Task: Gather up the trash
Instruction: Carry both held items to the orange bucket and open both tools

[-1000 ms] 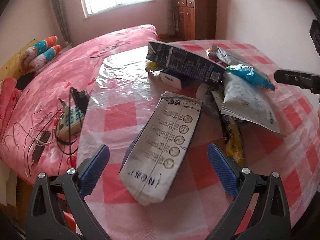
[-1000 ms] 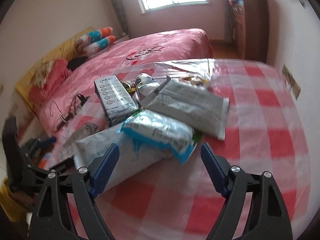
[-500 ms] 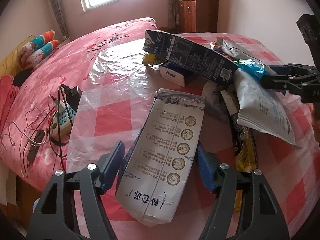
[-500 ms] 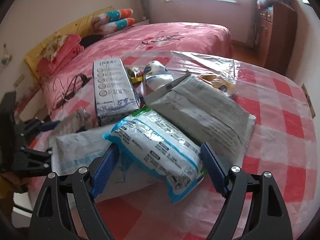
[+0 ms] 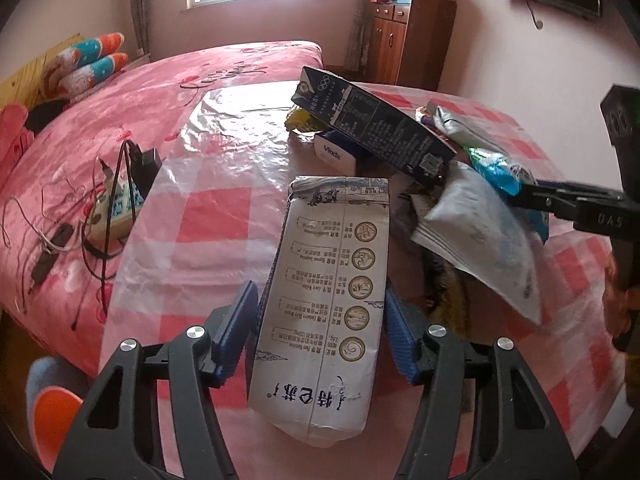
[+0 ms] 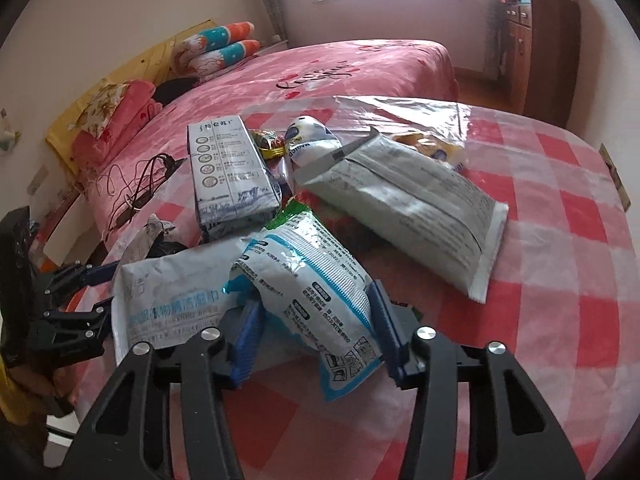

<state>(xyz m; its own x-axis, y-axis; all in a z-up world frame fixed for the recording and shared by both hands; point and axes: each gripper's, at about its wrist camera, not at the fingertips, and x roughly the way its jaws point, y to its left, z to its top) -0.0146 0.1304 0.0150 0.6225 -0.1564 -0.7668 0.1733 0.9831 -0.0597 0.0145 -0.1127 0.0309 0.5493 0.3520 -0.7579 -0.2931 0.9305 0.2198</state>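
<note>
A pile of trash lies on a round table with a pink checked cloth (image 5: 224, 236). My left gripper (image 5: 320, 330) is shut on a white milk carton (image 5: 332, 280), its blue pads pressed on both long sides. The carton also shows in the right wrist view (image 6: 230, 172). My right gripper (image 6: 314, 330) is shut on a blue and white snack bag (image 6: 316, 284), which lies over a white wet-wipe pouch (image 6: 168, 296). The right gripper also shows in the left wrist view (image 5: 568, 198), at the pile's right side.
A dark blue box (image 5: 372, 136) leans over a Vinda tissue pack (image 5: 336, 156). A grey foil pouch (image 6: 404, 200) lies at the pile's far right. A power strip with cables (image 5: 116, 208) sits on the pink bed (image 5: 120, 112) to the left. A wooden cabinet (image 5: 408, 40) stands behind.
Both grippers moved forward and closed. The left one closed on the white carton, the right one on the blue and white snack bag.
</note>
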